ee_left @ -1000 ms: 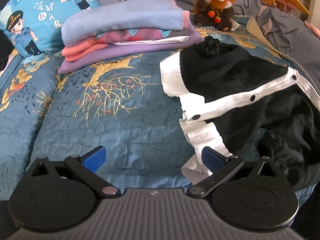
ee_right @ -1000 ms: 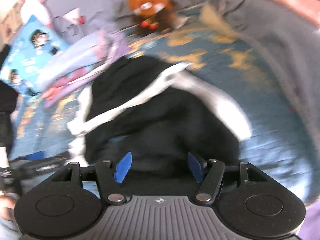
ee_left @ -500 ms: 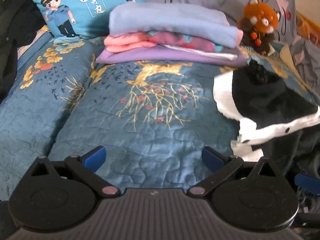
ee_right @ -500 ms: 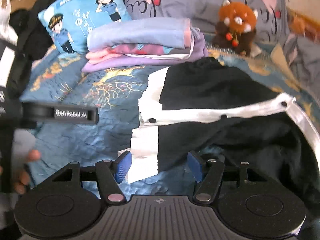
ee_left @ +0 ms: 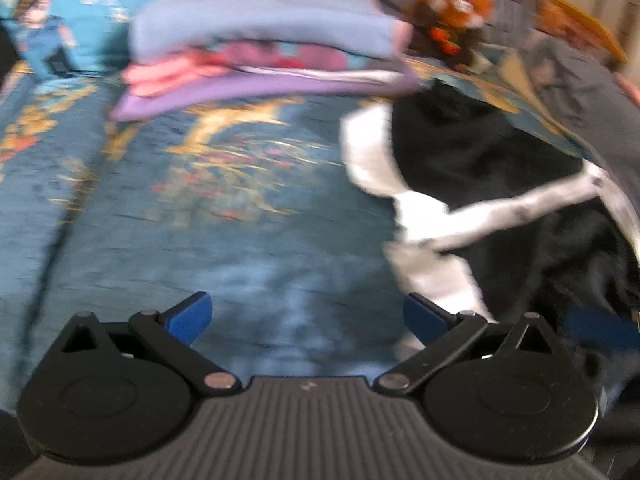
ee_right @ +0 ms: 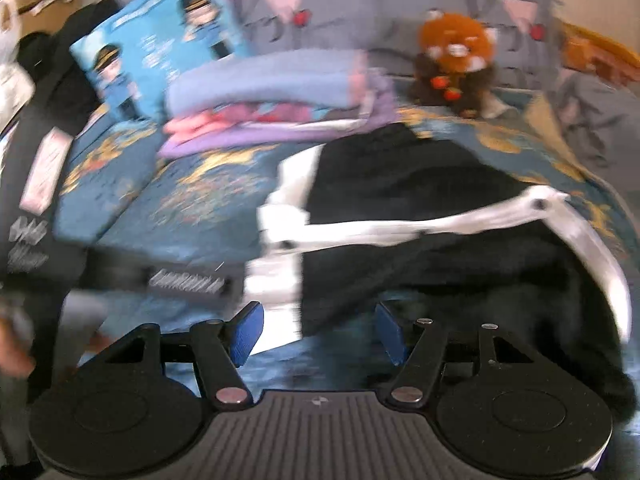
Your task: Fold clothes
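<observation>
A crumpled black garment with white trim and dark buttons (ee_left: pixel 480 184) (ee_right: pixel 420 200) lies on the blue patterned bedspread (ee_left: pixel 240 200). My left gripper (ee_left: pixel 307 316) is open over bare bedspread, with the garment's white hem just beside its right finger. Hovering at the garment's near edge, my right gripper (ee_right: pixel 318 330) is open with nothing pressed between its blue pads. A stack of folded clothes in lilac, pink and purple (ee_left: pixel 264 52) (ee_right: pixel 280 96) sits at the back of the bed.
A red-panda plush (ee_right: pixel 456 56) stands behind the garment, right of the stack. A blue cartoon pillow (ee_right: pixel 160 48) and grey pillows (ee_right: pixel 360 8) line the back. A hand (ee_right: pixel 12 352) with the left gripper's body shows at the left edge of the right wrist view.
The left view swung right, bringing the garment back toward its right finger. The right gripper rolled and drew closer to the garment's near edge. Both stayed open.
</observation>
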Demonstrator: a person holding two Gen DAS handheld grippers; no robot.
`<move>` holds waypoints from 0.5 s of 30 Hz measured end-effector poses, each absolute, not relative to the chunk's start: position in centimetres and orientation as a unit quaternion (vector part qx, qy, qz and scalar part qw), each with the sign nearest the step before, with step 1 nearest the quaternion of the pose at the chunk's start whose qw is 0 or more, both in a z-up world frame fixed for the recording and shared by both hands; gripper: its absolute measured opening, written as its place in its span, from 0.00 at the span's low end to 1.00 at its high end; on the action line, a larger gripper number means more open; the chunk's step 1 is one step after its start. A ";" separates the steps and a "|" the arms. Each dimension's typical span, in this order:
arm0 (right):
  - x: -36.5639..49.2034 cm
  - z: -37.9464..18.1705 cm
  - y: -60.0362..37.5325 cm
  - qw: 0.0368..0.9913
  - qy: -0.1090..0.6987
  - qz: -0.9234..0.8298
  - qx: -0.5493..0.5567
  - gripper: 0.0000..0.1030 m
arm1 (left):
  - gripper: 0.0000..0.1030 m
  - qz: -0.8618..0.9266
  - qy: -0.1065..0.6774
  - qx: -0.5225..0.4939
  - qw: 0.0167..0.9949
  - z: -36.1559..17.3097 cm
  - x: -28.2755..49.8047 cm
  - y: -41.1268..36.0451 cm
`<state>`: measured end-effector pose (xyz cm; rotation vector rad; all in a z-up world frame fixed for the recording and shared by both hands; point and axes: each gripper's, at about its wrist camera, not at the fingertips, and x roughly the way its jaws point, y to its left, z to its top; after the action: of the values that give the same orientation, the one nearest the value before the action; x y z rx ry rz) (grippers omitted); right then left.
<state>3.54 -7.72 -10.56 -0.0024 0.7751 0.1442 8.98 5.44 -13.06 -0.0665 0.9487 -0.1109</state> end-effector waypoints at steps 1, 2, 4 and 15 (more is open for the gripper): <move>3.6 -10.5 -8.5 0.925 0.376 0.060 0.004 0.60 | 1.00 -0.063 0.457 -0.032 0.887 -13.1 8.8 5.1; 3.7 -10.4 -9.2 0.926 0.373 0.051 0.010 0.60 | 1.00 -0.069 0.457 -0.030 0.886 -13.1 8.5 4.8; 3.9 -10.4 -10.6 0.929 0.368 0.035 0.025 0.60 | 1.00 -0.068 0.458 -0.025 0.886 -13.2 8.0 4.4; 3.4 -10.8 -11.9 0.942 0.332 0.033 0.030 0.60 | 1.00 -0.077 0.458 -0.022 0.885 -13.8 7.4 4.4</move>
<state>3.38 -11.91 -10.75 0.0603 0.6766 0.0678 7.35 4.39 -13.78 -0.0449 0.9528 -0.1610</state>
